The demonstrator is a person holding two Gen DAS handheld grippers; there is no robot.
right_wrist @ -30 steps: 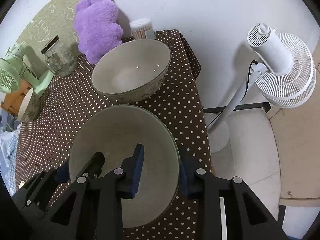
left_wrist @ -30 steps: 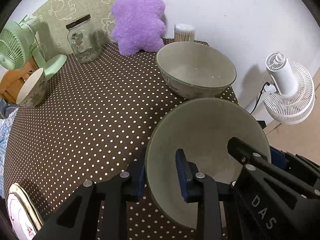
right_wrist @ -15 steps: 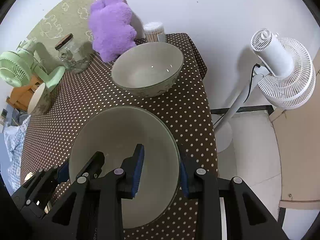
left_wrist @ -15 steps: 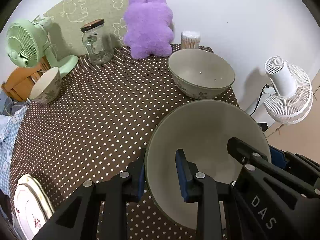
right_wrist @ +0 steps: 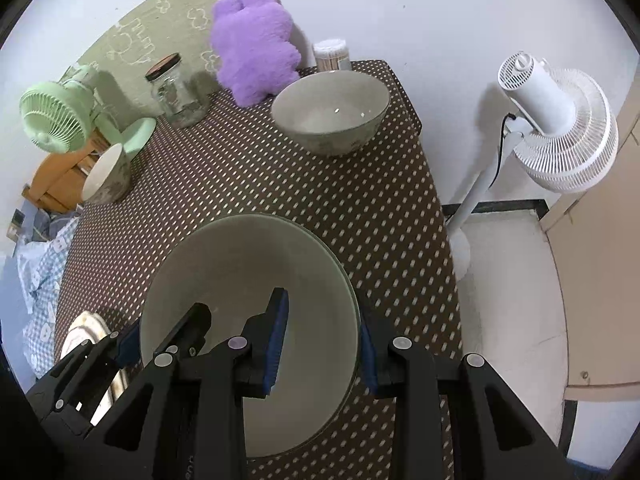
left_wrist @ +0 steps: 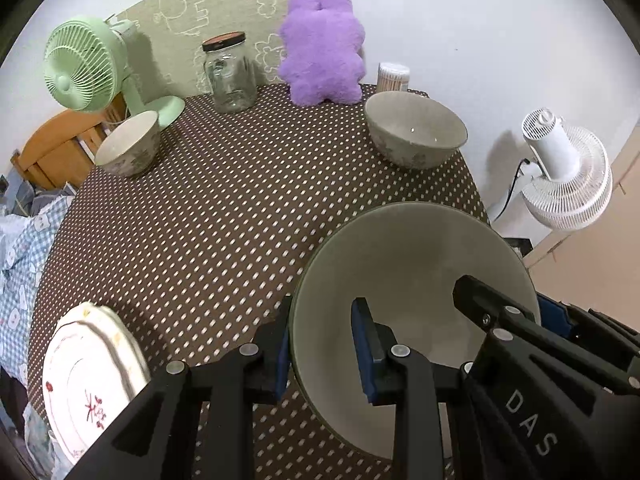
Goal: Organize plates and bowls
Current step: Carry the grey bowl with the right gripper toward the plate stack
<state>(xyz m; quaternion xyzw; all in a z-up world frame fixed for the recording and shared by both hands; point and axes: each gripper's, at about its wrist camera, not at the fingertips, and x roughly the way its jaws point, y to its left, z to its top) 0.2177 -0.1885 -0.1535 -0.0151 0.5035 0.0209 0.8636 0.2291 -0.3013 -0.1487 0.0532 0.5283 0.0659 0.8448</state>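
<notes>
A large grey-green bowl (left_wrist: 416, 280) is held above the dotted brown table by both grippers. My left gripper (left_wrist: 322, 344) is shut on its left rim. My right gripper (right_wrist: 322, 340) is shut on its right rim; the bowl shows in the right wrist view (right_wrist: 240, 276). A second large bowl (left_wrist: 416, 136) stands at the table's far right, also in the right wrist view (right_wrist: 332, 112). A smaller bowl (left_wrist: 128, 150) stands at the far left. A stack of white plates (left_wrist: 88, 380) lies at the near left corner.
A purple plush toy (left_wrist: 322, 66), a glass jar (left_wrist: 230, 74) and a toothpick holder (left_wrist: 394, 76) stand along the back wall. A green fan (left_wrist: 86, 68) is at the back left. A white floor fan (right_wrist: 556, 120) stands right of the table (left_wrist: 224, 216). Blue checked cloth (left_wrist: 20, 248) lies left.
Both grippers have lifted and pulled back with the large bowl. The far bowl, jar and plush look smaller, and the plates and green fan have come further into view.
</notes>
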